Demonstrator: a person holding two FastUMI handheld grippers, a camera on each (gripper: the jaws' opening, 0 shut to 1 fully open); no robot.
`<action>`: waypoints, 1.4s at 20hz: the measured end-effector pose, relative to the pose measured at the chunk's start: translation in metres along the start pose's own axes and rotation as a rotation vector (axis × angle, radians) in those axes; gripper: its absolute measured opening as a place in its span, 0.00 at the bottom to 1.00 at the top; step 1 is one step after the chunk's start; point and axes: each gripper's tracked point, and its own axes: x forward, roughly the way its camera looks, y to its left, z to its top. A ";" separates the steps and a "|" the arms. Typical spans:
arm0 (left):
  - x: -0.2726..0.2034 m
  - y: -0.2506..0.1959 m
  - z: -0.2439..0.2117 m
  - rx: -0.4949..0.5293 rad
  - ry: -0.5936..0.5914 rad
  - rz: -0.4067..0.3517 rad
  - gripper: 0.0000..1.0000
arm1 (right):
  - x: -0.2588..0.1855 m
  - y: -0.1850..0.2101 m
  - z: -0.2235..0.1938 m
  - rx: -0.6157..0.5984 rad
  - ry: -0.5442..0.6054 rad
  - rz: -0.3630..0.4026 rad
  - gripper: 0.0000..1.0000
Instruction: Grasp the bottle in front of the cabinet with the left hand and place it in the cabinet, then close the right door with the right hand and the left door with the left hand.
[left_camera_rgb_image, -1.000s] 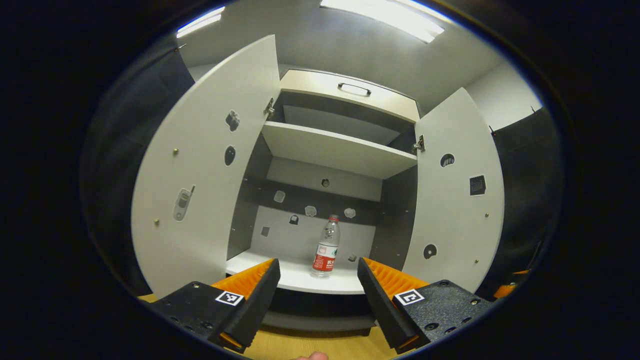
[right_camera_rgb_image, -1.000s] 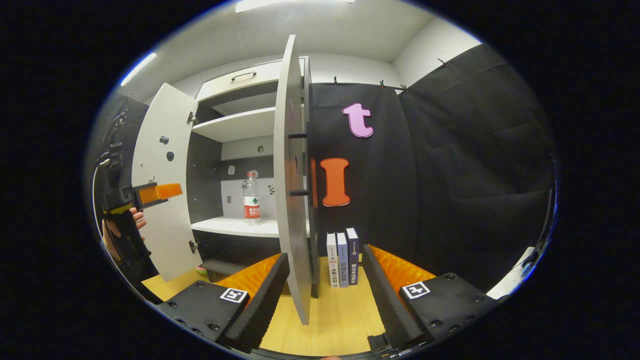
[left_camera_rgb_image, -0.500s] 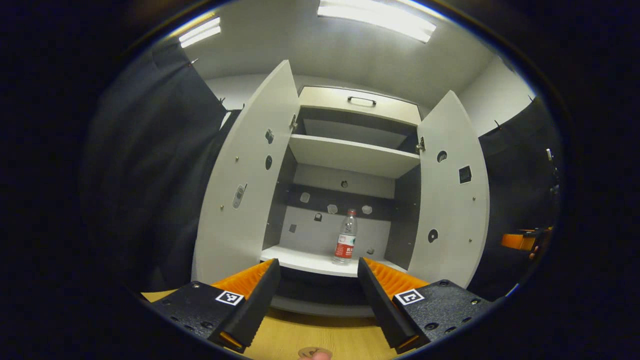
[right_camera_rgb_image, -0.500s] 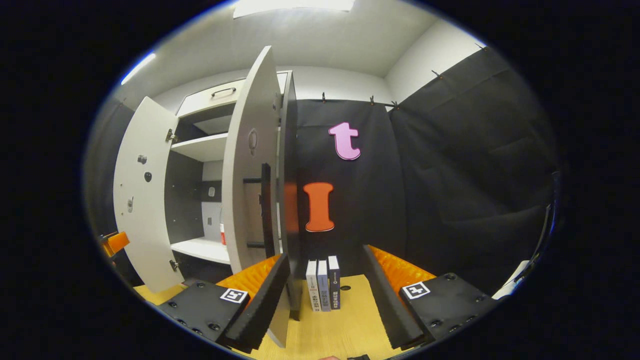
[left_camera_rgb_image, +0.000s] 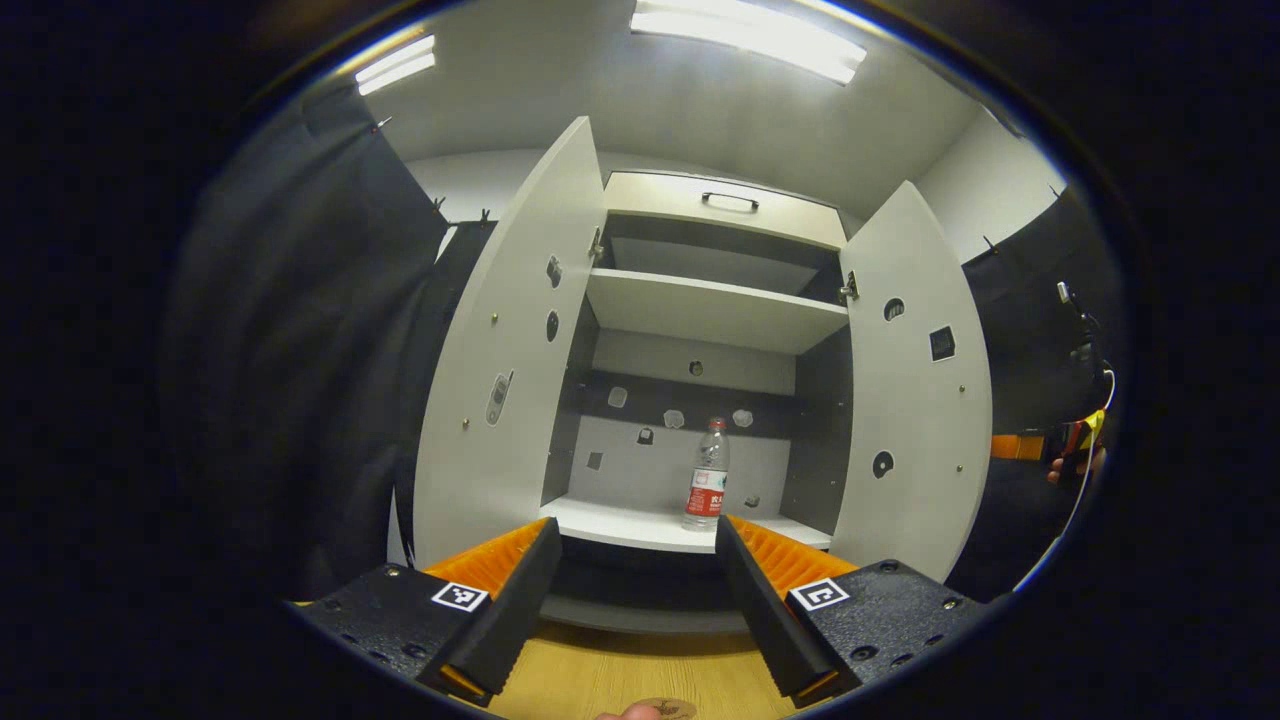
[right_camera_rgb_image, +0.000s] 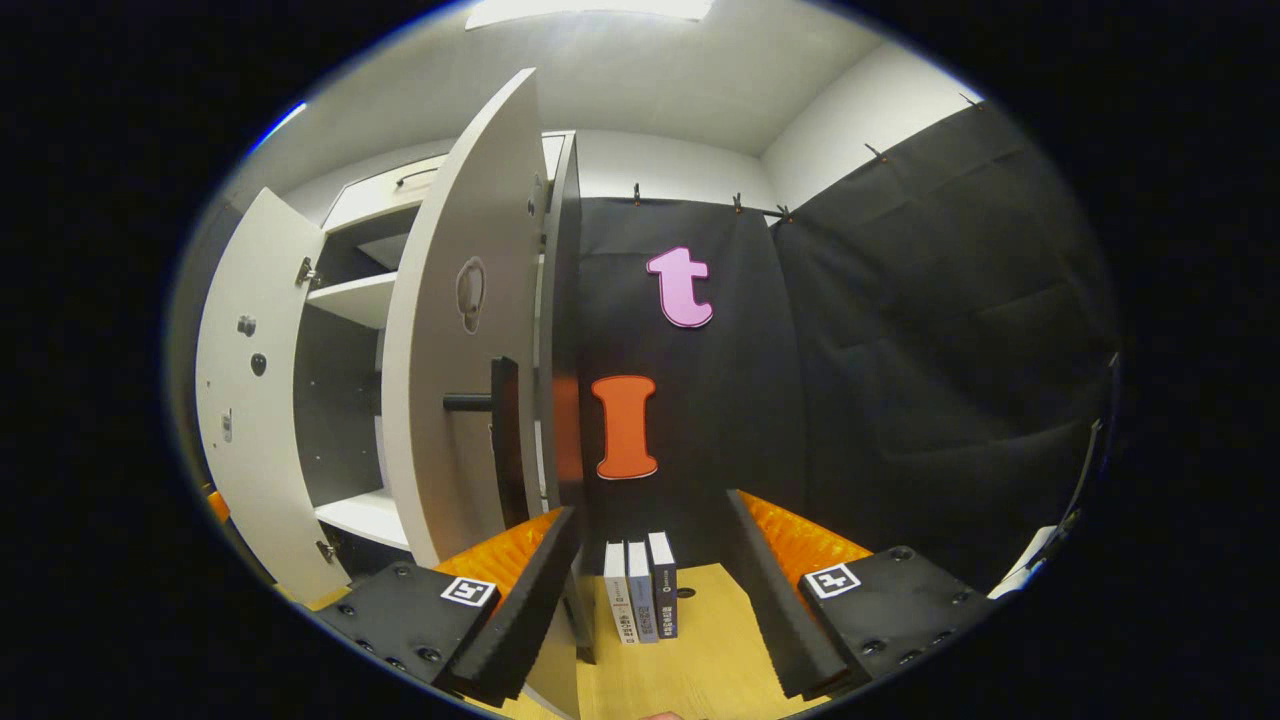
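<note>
A clear bottle with a red label stands upright on the cabinet's lower shelf. Both doors hang open: the left door and the right door. My left gripper is open and holds nothing, well back from the cabinet and facing it. My right gripper is open too, close behind the right door, whose dark bar handle sticks out just above my left finger. The left door shows beyond it in the right gripper view.
Three books stand upright on the wooden floor against the black cloth, right of the cabinet. An upper shelf and a drawer with a handle sit above. A hand with the other gripper shows at the far right.
My left gripper has backed away from the cabinet, so the bottle looks smaller. My right gripper has swung round to the outer face of the right door; the bottle is now hidden from it.
</note>
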 end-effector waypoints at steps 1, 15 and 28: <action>0.002 0.005 -0.003 -0.010 0.005 0.000 0.94 | 0.000 -0.003 0.002 -0.018 -0.010 -0.012 0.95; 0.016 0.043 -0.012 -0.017 0.030 -0.072 0.94 | -0.011 0.121 0.003 -0.041 -0.033 0.114 0.94; -0.004 0.096 0.001 -0.004 0.012 0.035 0.94 | 0.006 0.231 -0.016 -0.001 0.031 0.320 0.88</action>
